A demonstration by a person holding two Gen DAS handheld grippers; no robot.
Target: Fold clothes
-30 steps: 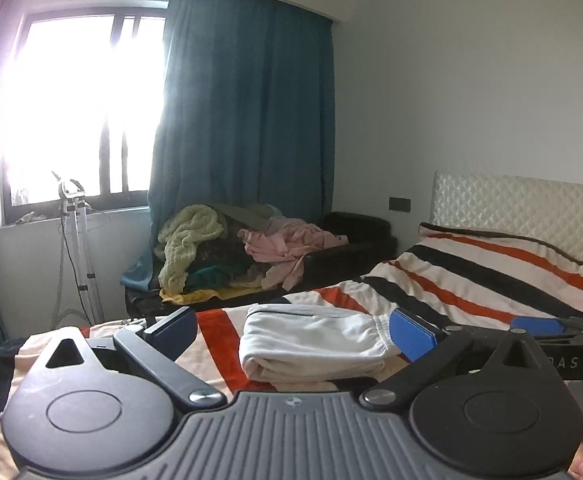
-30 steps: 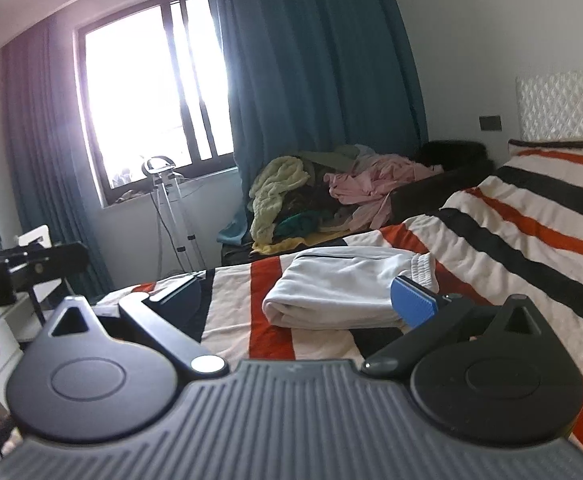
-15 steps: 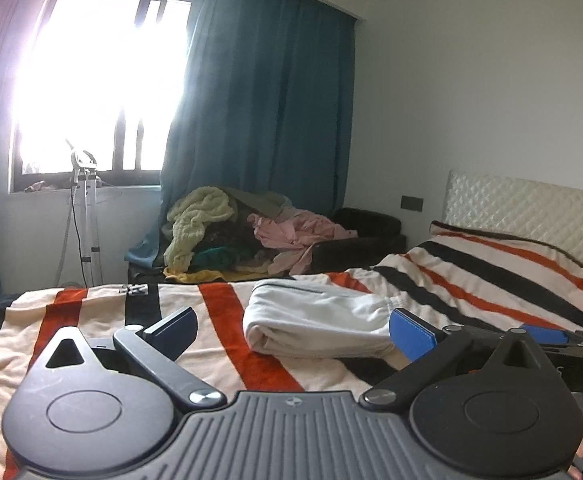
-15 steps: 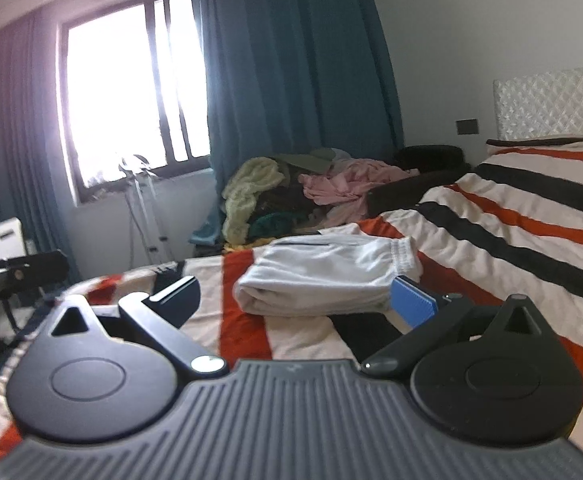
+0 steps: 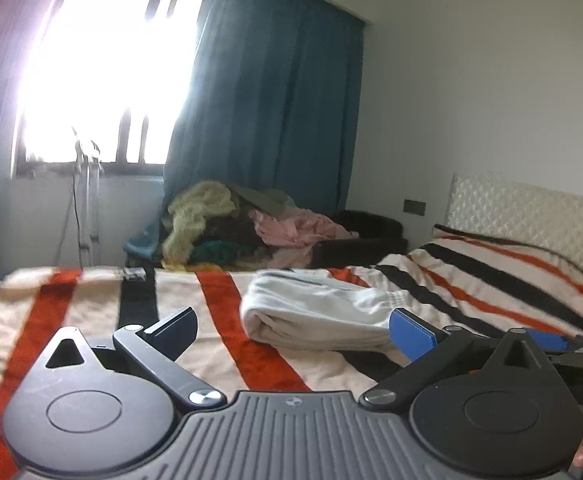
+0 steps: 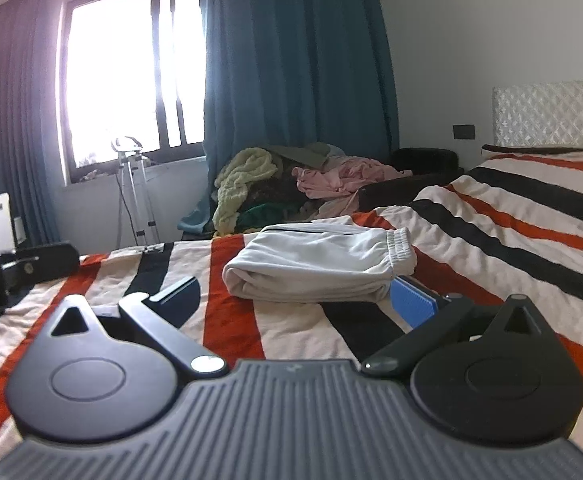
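Left wrist view: left tool [image 5: 293, 326] spread wide, nothing between its fingers, held above the striped bed [image 5: 91, 304]
Garment, left wrist view: folded white shorts [image 5: 315, 312] lying on the bed just ahead of the tool, a little right of centre; right blue pad overlaps the waistband end in the picture, contact cannot be told
Long axis, left wrist view: runs left to right across the view, rounded fold at left, elastic waistband at right
Other tool, left wrist view: right tool [image 5: 559, 342] seen at the right edge, low over the bed, just beside the waistband end
Right wrist view: right tool [image 6: 295, 300] also spread, holding nothing
Garment, right wrist view: white shorts [image 6: 319, 264] straight ahead, near, long axis crosswise, waistband toward the right finger
Nearer tool: about equal, judged; right slightly closer to the waistband end
Progress: shorts look already folded; unfolded clothes pile [image 6: 291, 184] sits on the dark sofa beyond the bed, well apart
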